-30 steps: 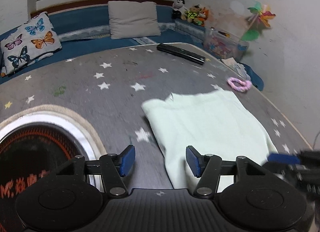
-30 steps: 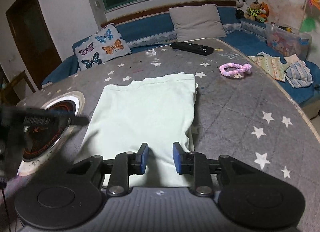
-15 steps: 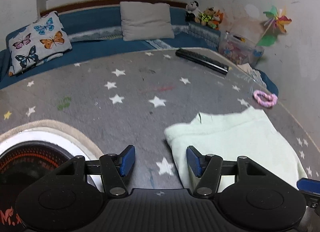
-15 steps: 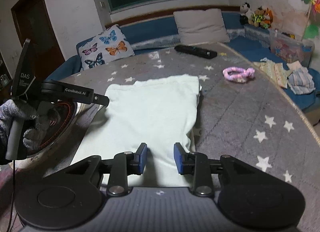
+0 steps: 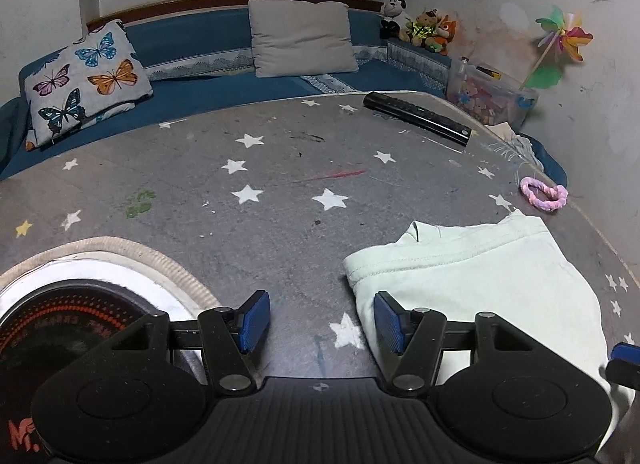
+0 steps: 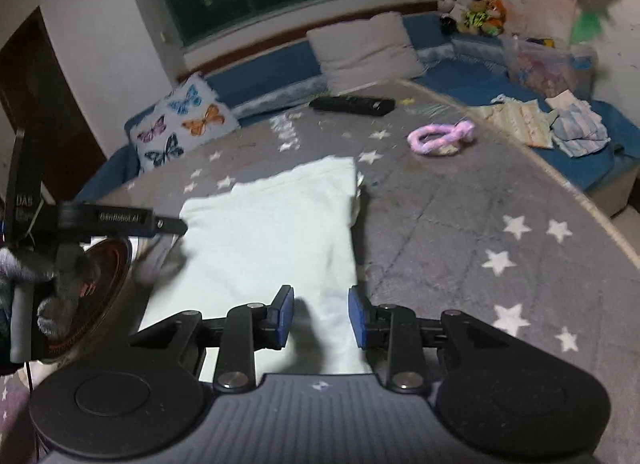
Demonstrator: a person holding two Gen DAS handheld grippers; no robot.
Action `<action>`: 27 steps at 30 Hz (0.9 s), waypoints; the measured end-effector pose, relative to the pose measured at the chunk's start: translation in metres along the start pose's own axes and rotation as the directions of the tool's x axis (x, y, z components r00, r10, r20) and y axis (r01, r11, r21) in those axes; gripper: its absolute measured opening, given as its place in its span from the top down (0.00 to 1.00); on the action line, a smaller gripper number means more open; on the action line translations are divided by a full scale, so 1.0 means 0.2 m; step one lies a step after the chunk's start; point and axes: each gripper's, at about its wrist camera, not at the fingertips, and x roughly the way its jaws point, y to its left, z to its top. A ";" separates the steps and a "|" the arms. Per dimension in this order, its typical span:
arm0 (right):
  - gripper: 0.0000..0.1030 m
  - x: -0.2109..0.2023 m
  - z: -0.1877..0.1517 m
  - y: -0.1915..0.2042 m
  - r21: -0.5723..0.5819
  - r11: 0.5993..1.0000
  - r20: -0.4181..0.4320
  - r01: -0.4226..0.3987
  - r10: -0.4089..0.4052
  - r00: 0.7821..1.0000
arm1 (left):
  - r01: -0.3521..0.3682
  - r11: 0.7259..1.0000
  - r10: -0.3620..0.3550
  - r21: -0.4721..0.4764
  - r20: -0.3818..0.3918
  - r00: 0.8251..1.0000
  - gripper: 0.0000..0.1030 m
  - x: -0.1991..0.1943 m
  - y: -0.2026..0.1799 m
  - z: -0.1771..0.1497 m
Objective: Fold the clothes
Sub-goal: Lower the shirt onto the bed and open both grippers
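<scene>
We judged the fold nearly finished: the pale green garment lay flat in a tidy rectangle just ahead of our right gripper and beside our left gripper. Both grippers' jaws stood apart, empty; smoothing perhaps remained.

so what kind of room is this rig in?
Likely a home living or play room: cushioned blue bench with a butterfly pillow, stuffed toys in the corner, and a star-print table holding the pale green garment.

right-wrist view motion-blurred | garment near edge hidden behind left tongs body
</scene>
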 end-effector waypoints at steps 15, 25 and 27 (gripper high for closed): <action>0.72 -0.24 -0.19 -0.04 -0.025 0.994 0.024 0.107 -0.106 0.994 | 0.110 0.987 -0.108 0.113 -0.024 0.994 0.38 -0.31 -0.12 -0.28; 0.75 -0.19 -0.20 -0.08 0.018 0.985 0.000 0.173 -0.173 0.985 | 0.146 0.982 -0.140 0.120 -0.049 0.989 0.33 -0.40 -0.17 -0.42; 0.75 -0.23 -0.20 -0.07 0.019 0.985 0.027 0.170 -0.170 0.985 | 0.145 0.983 -0.141 0.114 -0.043 0.989 0.32 -0.43 -0.17 -0.43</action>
